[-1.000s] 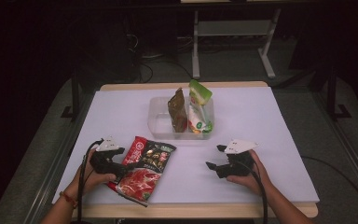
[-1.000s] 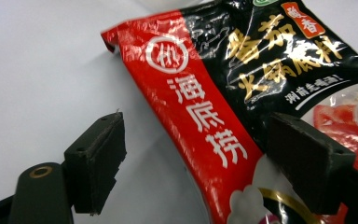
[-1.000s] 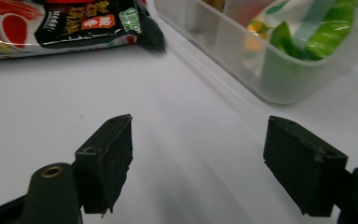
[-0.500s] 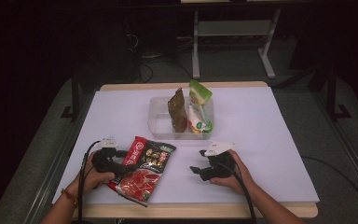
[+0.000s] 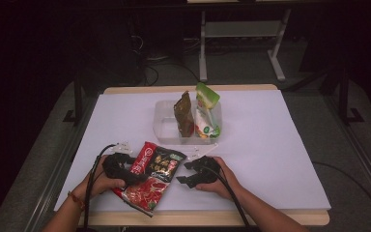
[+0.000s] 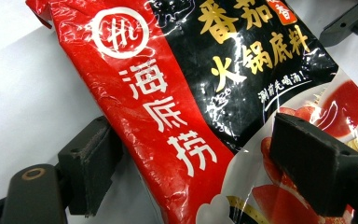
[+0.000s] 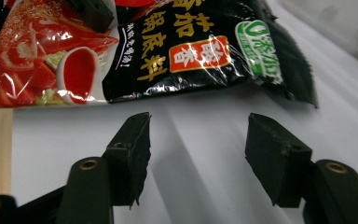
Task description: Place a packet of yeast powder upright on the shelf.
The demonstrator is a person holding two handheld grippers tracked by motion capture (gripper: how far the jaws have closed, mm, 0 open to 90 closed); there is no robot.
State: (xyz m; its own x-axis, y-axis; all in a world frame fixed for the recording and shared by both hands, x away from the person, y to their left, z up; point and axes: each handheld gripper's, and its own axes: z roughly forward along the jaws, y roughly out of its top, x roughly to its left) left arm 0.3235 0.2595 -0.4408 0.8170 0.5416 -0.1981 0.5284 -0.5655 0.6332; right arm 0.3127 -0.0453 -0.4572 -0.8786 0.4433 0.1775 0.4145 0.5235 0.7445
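The red and black soup packet (image 5: pixel 153 176) lies near the front edge of the white bench (image 5: pixel 270 145). The left claw (image 5: pixel 125 170) has the packet's edge between its jaws, one above and one below, but whether they pinch it is hard to tell. It likely keeps the packet from sliding. The right claw (image 5: pixel 187 173) has just been closing. Its jaws are apart with nothing between them, just beside the packet's other side, probably to grab there. Two more packets stand in the clear box (image 5: pixel 166 126) behind.

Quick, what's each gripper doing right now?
Left gripper: shut on the red hotpot soup base packet.
Right gripper: open, holding nothing, jaws just been closing.
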